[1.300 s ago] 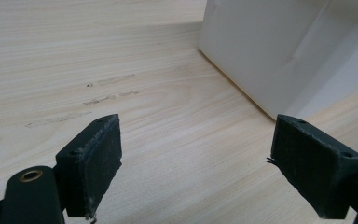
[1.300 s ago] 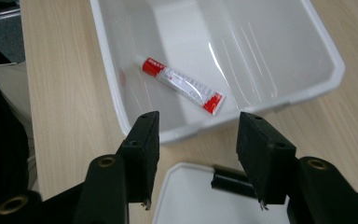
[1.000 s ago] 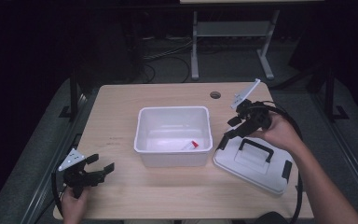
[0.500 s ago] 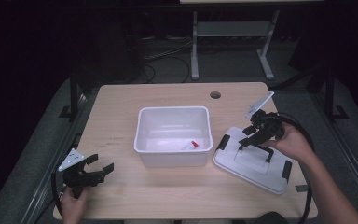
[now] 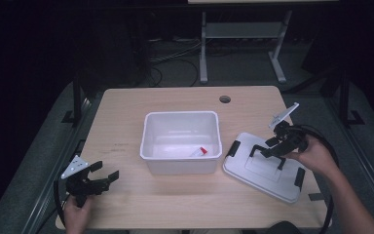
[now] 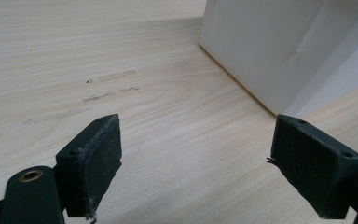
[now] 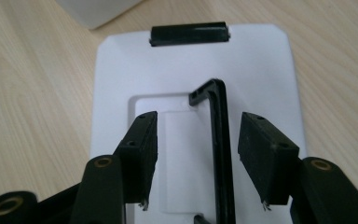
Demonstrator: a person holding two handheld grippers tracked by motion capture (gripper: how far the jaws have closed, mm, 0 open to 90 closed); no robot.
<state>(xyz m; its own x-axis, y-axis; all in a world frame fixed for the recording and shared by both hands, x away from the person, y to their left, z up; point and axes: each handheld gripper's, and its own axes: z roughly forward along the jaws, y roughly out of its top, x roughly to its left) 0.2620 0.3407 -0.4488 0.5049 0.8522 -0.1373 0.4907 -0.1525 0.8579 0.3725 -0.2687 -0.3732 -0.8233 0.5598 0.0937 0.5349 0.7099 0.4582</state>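
Right gripper (image 7: 193,154) sat over the white lid (image 5: 265,168), jaws apart with the lid's black handle (image 7: 219,140) between them. Left gripper (image 5: 102,179) was spread wide, white bin (image 5: 181,142) well ahead.

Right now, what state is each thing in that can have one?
White bin: open, lid off, upright on the table.
Lid: lying flat on the table right of the bin, handle raised.
Right gripper: open, jaws either side of the handle.
Left gripper: open, holding nothing.
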